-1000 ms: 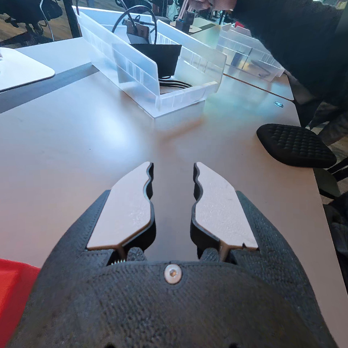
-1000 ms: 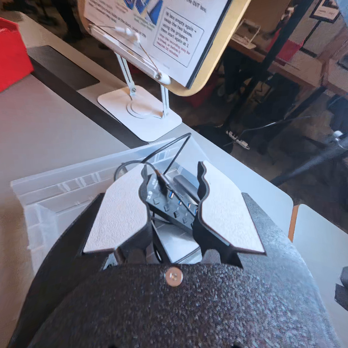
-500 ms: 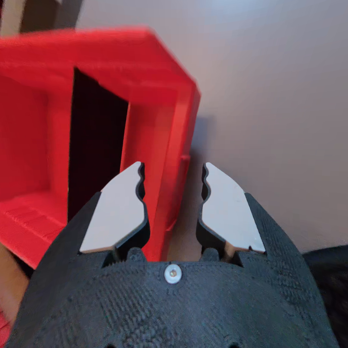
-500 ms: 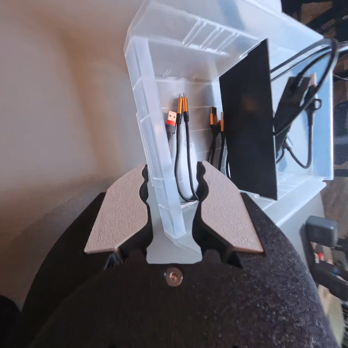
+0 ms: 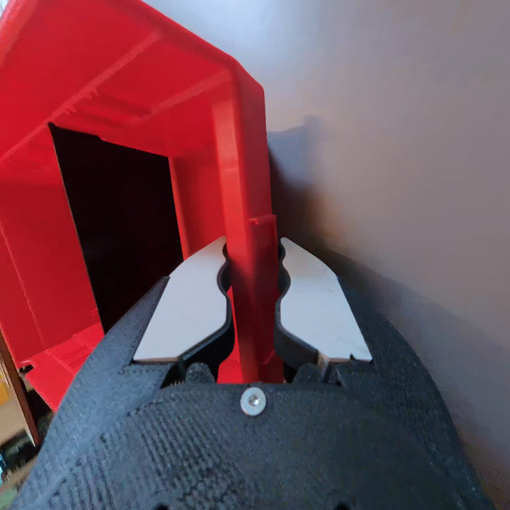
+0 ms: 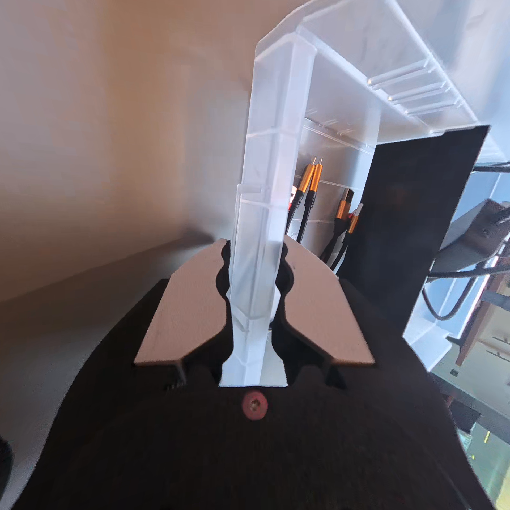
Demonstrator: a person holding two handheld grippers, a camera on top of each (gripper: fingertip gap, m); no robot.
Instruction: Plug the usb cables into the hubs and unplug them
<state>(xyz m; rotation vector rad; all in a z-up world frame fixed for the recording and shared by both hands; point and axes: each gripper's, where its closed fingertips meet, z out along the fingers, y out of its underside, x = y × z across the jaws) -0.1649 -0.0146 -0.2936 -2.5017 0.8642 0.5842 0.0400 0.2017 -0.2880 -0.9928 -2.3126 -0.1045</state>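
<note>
With my left gripper (image 5: 252, 245) clamped on the red bin (image 5: 242, 176) wall and my right gripper (image 6: 255, 244) clamped on the clear bin (image 6: 273, 176) wall, uneven pulling may tip either bin and spill the usb cables (image 6: 310, 193).

Pale table (image 5: 400, 138) — red bin (image 5: 124, 82), clear bin (image 6: 345, 69)

Both grippers' jaws have closed in, left gripper (image 5: 252, 273) on the red bin (image 5: 242, 193) wall, right gripper (image 6: 255, 273) on the clear bin (image 6: 276, 165) wall.

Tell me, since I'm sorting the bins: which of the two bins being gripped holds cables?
The clear bin, clamped by the right gripper, holds orange-tipped cables. The red bin in the left gripper shows none.
</note>
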